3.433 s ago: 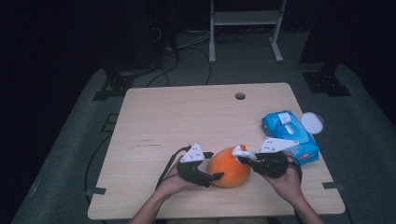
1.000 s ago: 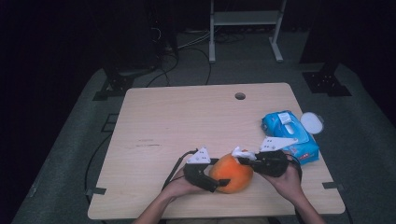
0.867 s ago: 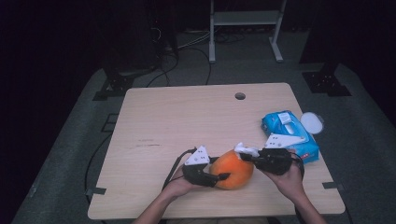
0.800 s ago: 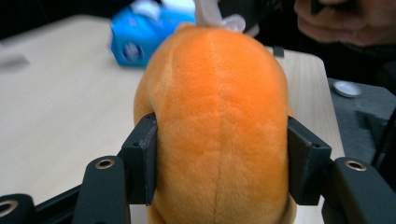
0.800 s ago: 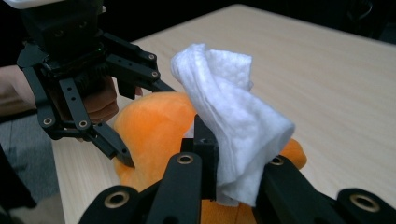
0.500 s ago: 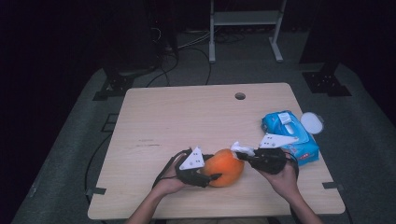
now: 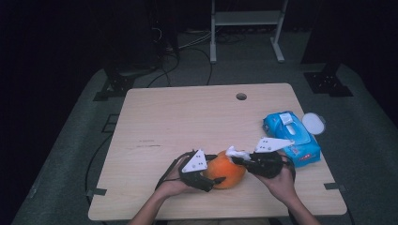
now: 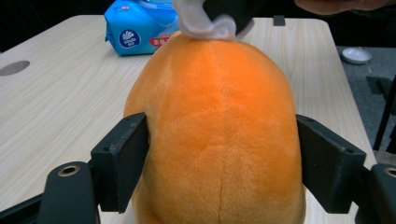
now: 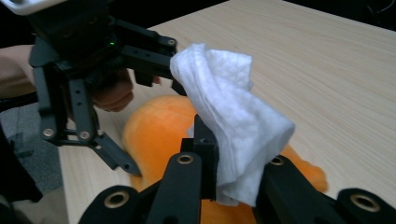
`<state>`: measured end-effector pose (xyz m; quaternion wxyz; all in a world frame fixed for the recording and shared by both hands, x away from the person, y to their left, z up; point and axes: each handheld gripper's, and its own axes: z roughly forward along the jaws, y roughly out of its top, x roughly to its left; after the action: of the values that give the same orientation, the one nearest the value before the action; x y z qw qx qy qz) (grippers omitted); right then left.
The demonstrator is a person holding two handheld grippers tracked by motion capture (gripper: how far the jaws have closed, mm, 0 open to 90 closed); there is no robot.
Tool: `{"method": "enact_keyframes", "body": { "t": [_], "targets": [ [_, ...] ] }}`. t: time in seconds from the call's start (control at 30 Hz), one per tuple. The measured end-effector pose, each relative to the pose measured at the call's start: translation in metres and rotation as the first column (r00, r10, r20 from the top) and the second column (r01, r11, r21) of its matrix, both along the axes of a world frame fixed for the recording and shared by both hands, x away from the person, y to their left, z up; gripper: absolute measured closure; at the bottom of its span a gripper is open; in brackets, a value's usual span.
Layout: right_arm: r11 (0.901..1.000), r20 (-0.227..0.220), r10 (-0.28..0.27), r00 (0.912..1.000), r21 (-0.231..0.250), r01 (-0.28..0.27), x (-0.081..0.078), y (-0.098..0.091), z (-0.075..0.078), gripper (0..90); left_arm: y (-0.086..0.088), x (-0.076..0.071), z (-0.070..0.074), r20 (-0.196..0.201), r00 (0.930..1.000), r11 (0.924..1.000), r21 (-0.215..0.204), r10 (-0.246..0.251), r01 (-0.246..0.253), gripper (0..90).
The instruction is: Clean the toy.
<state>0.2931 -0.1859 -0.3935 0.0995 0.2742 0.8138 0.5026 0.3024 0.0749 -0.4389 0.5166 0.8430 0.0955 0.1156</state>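
Wipe (image 7: 237, 153) now apparently atop left-gripped (image 7: 206, 180) orange plush (image 7: 225, 171).

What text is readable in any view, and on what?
Wipes pack: round blue logo, looks like "Vinda", too blurred to be sure.
Same pack: red strip with white print, too small to read.
Pack in the high view: top label unreadable.
Orange plush, white wipe, table: no text.
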Motion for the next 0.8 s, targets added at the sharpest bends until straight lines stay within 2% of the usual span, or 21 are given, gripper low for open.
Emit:
{"method": "enact_keyframes", "body": {
  "t": [0.03,0.1,0.17,0.2,0.27,0.5,0.67,0.73,0.8],
  "targets": [
    [0.9999,-0.011,-0.014,0.9998,0.006,0.014,0.003,-0.003,-0.002,82.9,0.001,0.001,-0.001,-0.009,1.0000,1.0000,-0.006,0.000,0.000,23.6],
    [0.9985,-0.030,-0.055,0.9981,-0.012,0.054,0.011,-0.013,-0.008,82.9,0.004,0.002,-0.002,-0.015,0.9999,0.9999,-0.012,-0.008,0.008,23.7],
    [0.9953,-0.076,-0.097,0.9924,0.000,0.097,0.020,-0.027,-0.016,82.9,0.005,0.003,-0.003,-0.019,0.9998,0.9997,-0.021,-0.010,0.010,23.7],
    [0.9941,-0.085,-0.109,0.9904,-0.002,0.109,0.023,-0.032,-0.018,82.8,0.005,0.004,-0.003,-0.020,0.9997,0.9997,-0.023,-0.011,0.010,23.7],
    [0.9939,-0.085,-0.110,0.9903,-0.004,0.110,0.024,-0.034,-0.019,82.9,0.004,0.004,-0.003,-0.021,0.9997,0.9997,-0.022,-0.012,0.012,23.6],
    [0.9961,-0.038,-0.083,0.9958,-0.034,0.081,0.016,-0.021,-0.010,82.9,0.002,0.001,-0.002,-0.007,0.9998,0.9998,-0.011,-0.017,0.017,23.5],
    [0.9931,-0.074,-0.114,0.9907,-0.034,0.112,0.023,-0.031,-0.017,82.9,0.002,0.001,-0.002,-0.012,0.9998,0.9998,-0.013,-0.015,0.015,23.6],
    [0.9937,-0.070,-0.108,0.9917,-0.035,0.106,0.020,-0.030,-0.014,83.0,0.001,0.001,-0.002,-0.012,0.9999,0.9998,-0.015,-0.012,0.011,23.0],
    [0.9973,-0.054,-0.072,0.9960,-0.020,0.071,0.014,-0.022,-0.008,83.0,0.000,0.002,-0.003,-0.017,0.9998,0.9998,-0.019,-0.004,0.004,21.9]
  ]
}}
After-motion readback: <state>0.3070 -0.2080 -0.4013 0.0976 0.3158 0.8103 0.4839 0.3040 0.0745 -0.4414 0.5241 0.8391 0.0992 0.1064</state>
